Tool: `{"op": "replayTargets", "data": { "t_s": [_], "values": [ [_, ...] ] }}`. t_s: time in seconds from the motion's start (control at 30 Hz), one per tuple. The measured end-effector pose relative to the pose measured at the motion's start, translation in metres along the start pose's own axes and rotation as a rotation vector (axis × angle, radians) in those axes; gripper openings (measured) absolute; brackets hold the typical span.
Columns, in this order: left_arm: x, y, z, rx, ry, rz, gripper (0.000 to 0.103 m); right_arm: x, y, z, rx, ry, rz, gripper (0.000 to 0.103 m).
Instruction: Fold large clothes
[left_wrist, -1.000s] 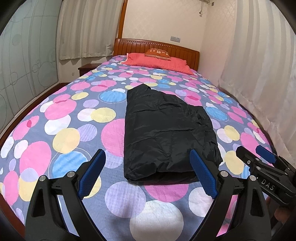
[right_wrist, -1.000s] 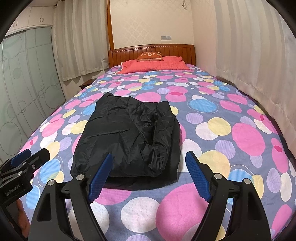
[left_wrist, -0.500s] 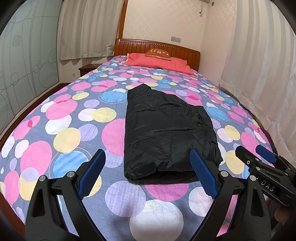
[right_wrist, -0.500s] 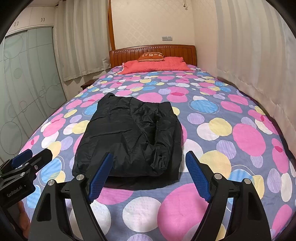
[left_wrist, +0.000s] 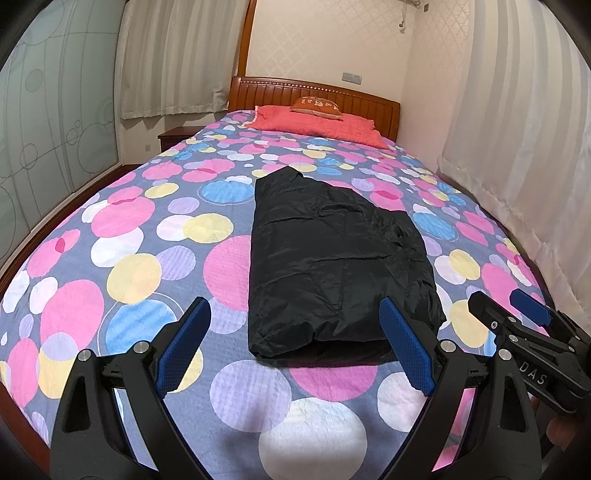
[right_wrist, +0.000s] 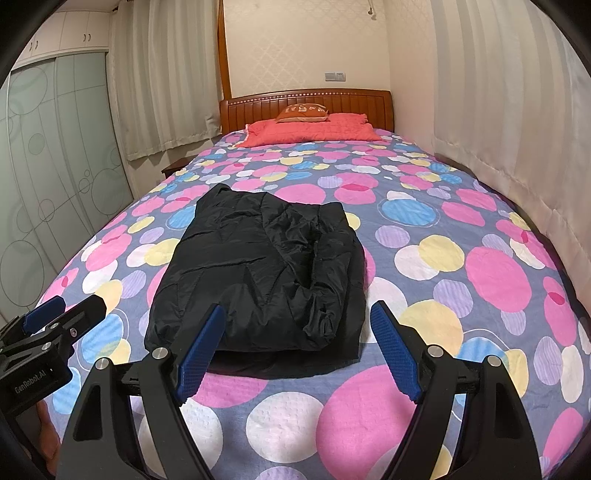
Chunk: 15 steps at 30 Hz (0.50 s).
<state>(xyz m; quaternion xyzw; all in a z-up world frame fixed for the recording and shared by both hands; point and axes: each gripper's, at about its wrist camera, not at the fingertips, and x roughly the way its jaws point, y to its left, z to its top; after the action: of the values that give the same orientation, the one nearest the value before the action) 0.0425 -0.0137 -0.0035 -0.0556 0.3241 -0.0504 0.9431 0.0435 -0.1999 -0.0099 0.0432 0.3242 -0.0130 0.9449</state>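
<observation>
Nothing has shifted since a second ago: both claws, the left gripper (left_wrist: 293, 345) and the right gripper (right_wrist: 297, 350), hang released and empty above the spotted bedspread (left_wrist: 122, 236), and the folded black jacket (left_wrist: 332, 258) lies mid-bed just beyond their fingertips, untouched.

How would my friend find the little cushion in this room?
Look at the big bed with the spotty cover, then up to its wooden headboard. A red pillow lies there, and the cushion sits on top: smaller, orange-brown, with pale writing.
</observation>
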Motion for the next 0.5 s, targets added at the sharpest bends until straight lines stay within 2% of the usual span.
{"op": "replayTargets", "data": {
  "t_s": [0.5],
  "values": [
    [0.0008, 0.0012, 0.0025, -0.003, -0.005, 0.018, 0.092, -0.0005, 0.0024, -0.0001, -0.001, 0.0, -0.001, 0.08]
  ]
}}
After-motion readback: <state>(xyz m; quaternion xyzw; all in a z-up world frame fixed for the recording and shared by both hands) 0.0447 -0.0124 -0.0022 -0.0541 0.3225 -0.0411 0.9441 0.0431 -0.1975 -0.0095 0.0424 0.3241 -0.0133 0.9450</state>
